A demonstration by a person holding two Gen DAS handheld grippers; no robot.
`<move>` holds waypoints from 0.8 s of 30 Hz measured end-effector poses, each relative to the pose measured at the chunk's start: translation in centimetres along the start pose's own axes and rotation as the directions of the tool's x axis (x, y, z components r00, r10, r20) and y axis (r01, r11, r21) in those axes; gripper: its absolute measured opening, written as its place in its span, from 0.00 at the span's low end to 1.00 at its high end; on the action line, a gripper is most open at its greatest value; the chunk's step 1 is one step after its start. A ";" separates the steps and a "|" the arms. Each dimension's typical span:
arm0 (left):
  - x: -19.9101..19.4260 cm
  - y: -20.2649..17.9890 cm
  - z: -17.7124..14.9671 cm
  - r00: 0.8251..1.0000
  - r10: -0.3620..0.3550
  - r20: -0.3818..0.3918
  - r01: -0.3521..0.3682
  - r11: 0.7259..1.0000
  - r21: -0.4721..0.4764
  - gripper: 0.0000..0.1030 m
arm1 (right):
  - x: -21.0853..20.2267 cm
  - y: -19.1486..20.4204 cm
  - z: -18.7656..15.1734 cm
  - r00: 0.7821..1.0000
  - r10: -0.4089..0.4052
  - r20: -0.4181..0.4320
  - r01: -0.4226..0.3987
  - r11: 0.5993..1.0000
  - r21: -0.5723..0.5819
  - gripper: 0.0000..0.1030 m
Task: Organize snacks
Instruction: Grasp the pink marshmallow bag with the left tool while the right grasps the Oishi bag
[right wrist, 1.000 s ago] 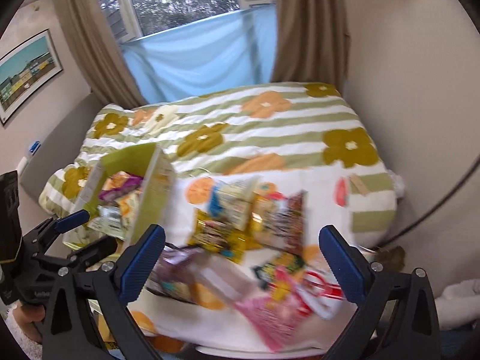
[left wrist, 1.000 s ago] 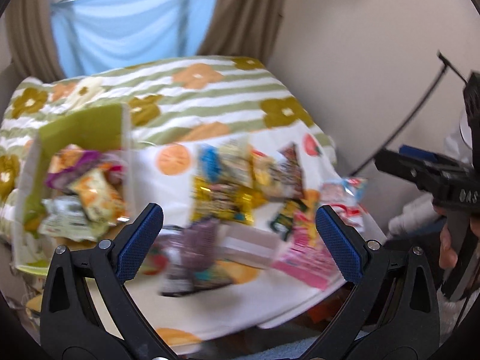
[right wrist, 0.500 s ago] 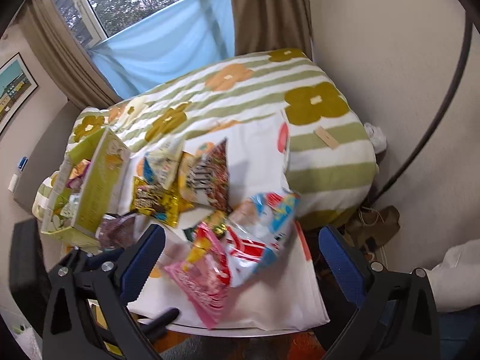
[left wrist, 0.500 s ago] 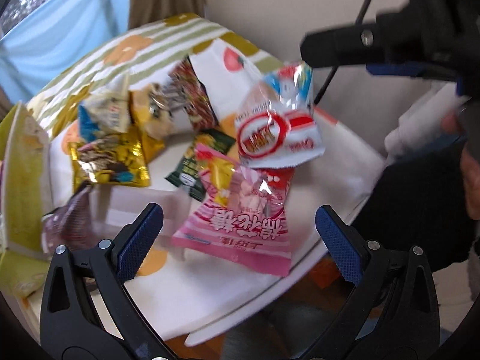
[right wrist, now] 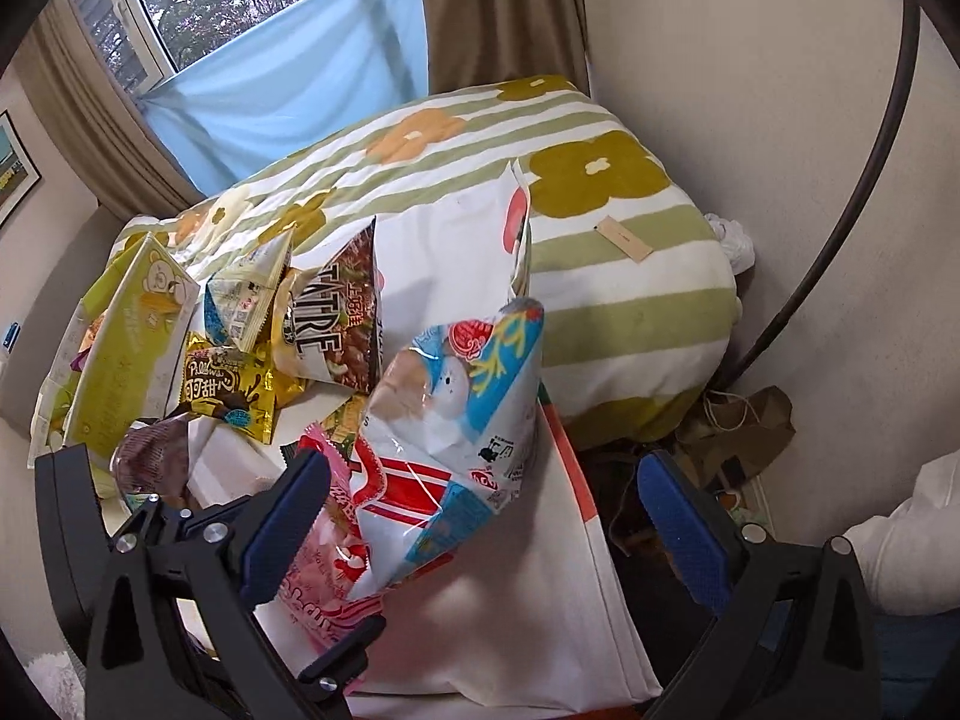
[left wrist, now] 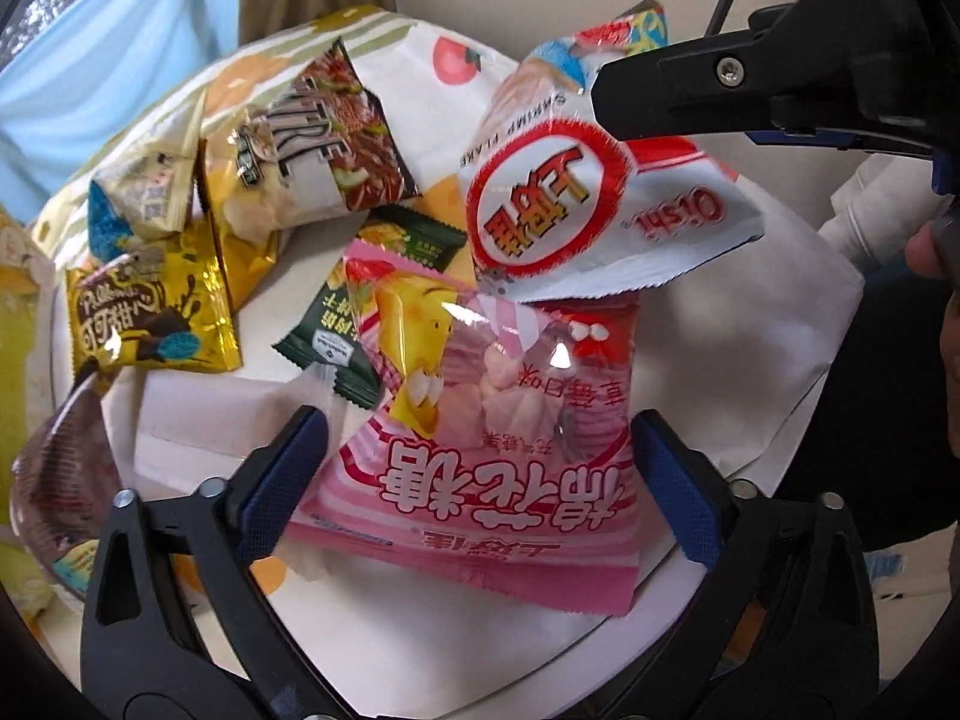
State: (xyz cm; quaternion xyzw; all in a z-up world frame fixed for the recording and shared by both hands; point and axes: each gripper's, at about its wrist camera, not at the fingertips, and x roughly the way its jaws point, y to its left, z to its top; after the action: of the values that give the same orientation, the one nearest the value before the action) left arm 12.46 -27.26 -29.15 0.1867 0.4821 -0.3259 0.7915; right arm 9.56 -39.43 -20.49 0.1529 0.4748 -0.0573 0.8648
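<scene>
Snack bags lie on a white cloth over a small table. My left gripper is open, its blue pads either side of a pink marshmallow bag. A white and red shrimp-cracker bag leans on the pink bag. My right gripper is open just above the cracker bag. A dark green packet, a gold bag and a brown "TATRE" bag lie behind. A yellow-green box with snacks in it stands at the left.
A bed with a green-striped flowered blanket stands behind the table. A wall with a black cable is at the right. A purple bag lies by the box. Clutter sits on the floor at the right.
Both grippers have dropped closer to the table's front right. The left has closed in around the pink bag and the right over the cracker bag. Both stay open.
</scene>
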 end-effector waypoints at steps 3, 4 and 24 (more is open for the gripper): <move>0.1 0.4 -0.1 1.000 -0.016 -0.004 0.016 1.000 0.002 0.83 | 0.6 0.0 0.0 1.000 0.001 -0.010 -0.001 1.000 -0.001 0.99; 0.1 0.5 -0.1 1.000 -0.019 -0.010 0.019 1.000 0.003 0.80 | 0.7 0.1 0.0 1.000 0.007 -0.010 -0.007 1.000 0.000 0.99; -2.7 3.0 0.2 0.998 -0.056 -0.010 0.056 0.998 -0.042 0.65 | 3.4 2.5 1.7 1.000 -0.008 0.002 0.008 0.995 -0.103 0.99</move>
State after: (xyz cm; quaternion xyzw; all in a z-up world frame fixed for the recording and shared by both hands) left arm 13.80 -24.33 -26.68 0.1584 0.4984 -0.3367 0.7831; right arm 13.40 -37.43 -21.99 0.1064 0.4772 -0.0362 0.8716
